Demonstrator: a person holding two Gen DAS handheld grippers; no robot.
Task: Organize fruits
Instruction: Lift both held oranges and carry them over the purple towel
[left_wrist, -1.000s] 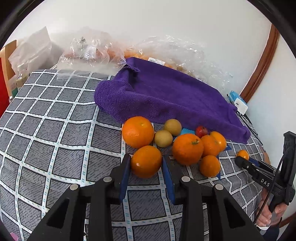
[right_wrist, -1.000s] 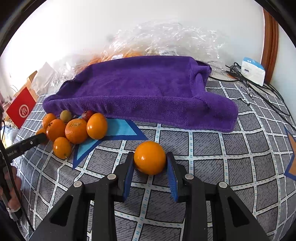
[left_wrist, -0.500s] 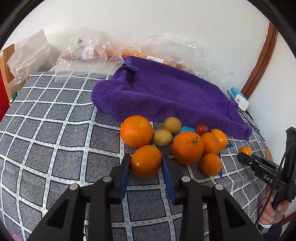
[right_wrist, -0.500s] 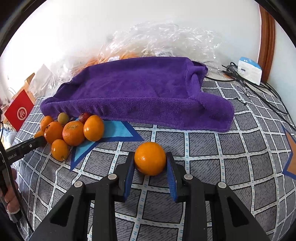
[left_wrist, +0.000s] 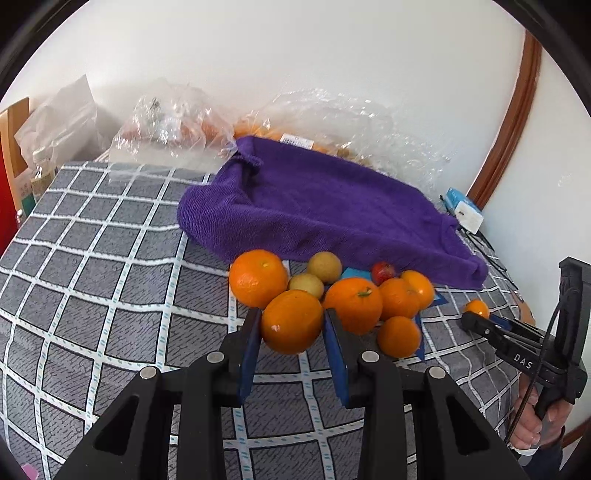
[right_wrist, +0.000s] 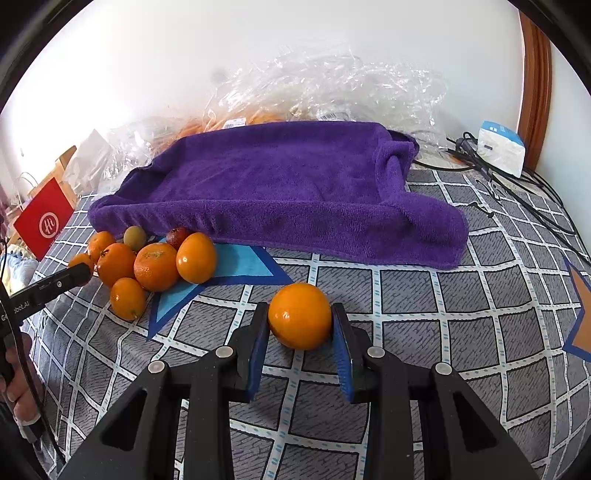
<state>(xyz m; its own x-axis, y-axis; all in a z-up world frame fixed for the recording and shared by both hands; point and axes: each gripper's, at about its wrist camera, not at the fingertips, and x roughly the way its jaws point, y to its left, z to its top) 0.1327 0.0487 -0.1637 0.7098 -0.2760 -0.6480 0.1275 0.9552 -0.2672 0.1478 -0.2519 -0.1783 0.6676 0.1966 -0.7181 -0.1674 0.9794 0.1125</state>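
My left gripper (left_wrist: 291, 325) is shut on an orange (left_wrist: 291, 321) and holds it in front of a pile of fruit (left_wrist: 354, 302): several oranges, two yellow-green fruits (left_wrist: 324, 266) and a small red one (left_wrist: 382, 272). My right gripper (right_wrist: 300, 319) is shut on another orange (right_wrist: 300, 316) to the right of the same pile (right_wrist: 155, 266). A purple towel (right_wrist: 288, 184) over a raised form lies behind the fruit. The right gripper also shows at the right of the left wrist view (left_wrist: 476, 317).
A grey checked cloth (right_wrist: 424, 295) with blue and orange shapes covers the surface. Clear plastic bags (left_wrist: 173, 129) of fruit lie against the wall. Cables and a white-blue box (right_wrist: 500, 147) are at the far right. A red bag (right_wrist: 44, 218) stands at the left.
My left gripper has lifted its orange off the cloth, toward the pile. The right gripper holds its orange and has barely moved.
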